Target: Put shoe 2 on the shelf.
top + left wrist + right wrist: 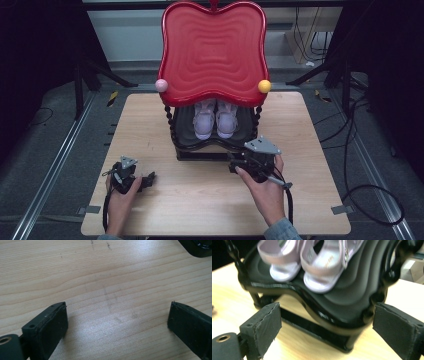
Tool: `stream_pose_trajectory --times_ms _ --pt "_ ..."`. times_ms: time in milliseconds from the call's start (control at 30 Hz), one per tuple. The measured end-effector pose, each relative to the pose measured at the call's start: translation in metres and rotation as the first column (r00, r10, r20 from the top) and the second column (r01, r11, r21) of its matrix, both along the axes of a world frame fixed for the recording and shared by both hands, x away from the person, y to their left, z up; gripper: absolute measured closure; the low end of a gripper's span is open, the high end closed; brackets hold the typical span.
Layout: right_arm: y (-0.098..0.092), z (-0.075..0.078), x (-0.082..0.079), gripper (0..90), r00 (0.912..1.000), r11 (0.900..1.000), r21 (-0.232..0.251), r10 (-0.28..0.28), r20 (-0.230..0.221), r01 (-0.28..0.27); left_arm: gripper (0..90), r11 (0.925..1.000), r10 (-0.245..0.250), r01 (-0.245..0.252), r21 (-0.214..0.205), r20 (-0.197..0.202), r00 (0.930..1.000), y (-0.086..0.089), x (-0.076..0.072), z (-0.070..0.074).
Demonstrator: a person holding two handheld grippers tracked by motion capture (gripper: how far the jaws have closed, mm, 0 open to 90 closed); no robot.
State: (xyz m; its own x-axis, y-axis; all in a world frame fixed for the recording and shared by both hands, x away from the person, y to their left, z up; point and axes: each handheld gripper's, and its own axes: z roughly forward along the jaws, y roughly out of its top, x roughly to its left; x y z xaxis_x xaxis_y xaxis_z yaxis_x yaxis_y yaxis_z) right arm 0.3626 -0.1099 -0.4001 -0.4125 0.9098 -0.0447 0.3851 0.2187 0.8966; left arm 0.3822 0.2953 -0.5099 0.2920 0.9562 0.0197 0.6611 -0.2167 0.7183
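Observation:
A small two-level rack stands at the back middle of the wooden table [165, 200], with a wavy red top tray [214, 50] over a black lower shelf [186, 131]. A pair of pale lilac sandals [215, 120] sits side by side on that shelf, toes toward me. My right gripper [235, 165] hovers just in front of the rack's front right corner. Its jaws stand open, nothing between them; the sandals [312, 265] and the shelf edge [347, 302] lie beyond the right gripper [325, 327]. My left gripper [150, 179] rests low at the front left, open over bare wood [100, 277].
A pink ball [161, 85] and a yellow ball [264, 86] cap the rack's front posts. A dark corner of the rack's base [197, 247] lies ahead of the left gripper. Cables [370, 200] loop on the floor at the right, and metal rails [50, 170] run along the left.

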Motion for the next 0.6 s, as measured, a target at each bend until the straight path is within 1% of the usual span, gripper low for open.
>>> stream_pose_trajectory --times_ms 33,133,267,433,533,600 --pt "-0.003 -0.003 -0.002 8.3 1.0000 0.9999 -0.011 0.003 -0.002 -0.003 2.3 1.0000 0.000 0.000 0.000 0.000 1.0000 0.000 0.000 0.000" --pt "-0.012 -0.011 -0.005 8.1 0.9997 0.9999 -0.013 0.001 -0.024 -0.002 2.2 1.0000 0.000 0.000 0.000 0.000 1.0000 0.000 0.000 0.000" --pt "-0.021 -0.025 -0.008 7.5 0.9981 0.9990 -0.043 0.008 -0.061 -0.011 2.0 1.0000 -0.001 0.001 0.001 0.000 1.0000 0.000 0.000 0.000" --pt "-0.032 -0.045 -0.009 6.8 0.9932 0.9973 -0.069 0.017 -0.115 -0.025 1.8 1.0000 -0.002 0.002 0.003 -0.001 1.0000 0.000 0.000 0.000" --pt "-0.039 -0.056 -0.008 6.9 0.9893 0.9968 -0.077 0.010 -0.145 -0.022 1.8 1.0000 -0.002 0.002 0.003 -0.001 1.0000 0.000 0.000 0.000" --pt "-0.046 -0.062 -0.004 6.6 0.9877 0.9961 -0.086 0.001 -0.157 -0.015 1.7 1.0000 -0.002 0.002 0.003 -0.001 1.0000 0.000 0.000 0.000"
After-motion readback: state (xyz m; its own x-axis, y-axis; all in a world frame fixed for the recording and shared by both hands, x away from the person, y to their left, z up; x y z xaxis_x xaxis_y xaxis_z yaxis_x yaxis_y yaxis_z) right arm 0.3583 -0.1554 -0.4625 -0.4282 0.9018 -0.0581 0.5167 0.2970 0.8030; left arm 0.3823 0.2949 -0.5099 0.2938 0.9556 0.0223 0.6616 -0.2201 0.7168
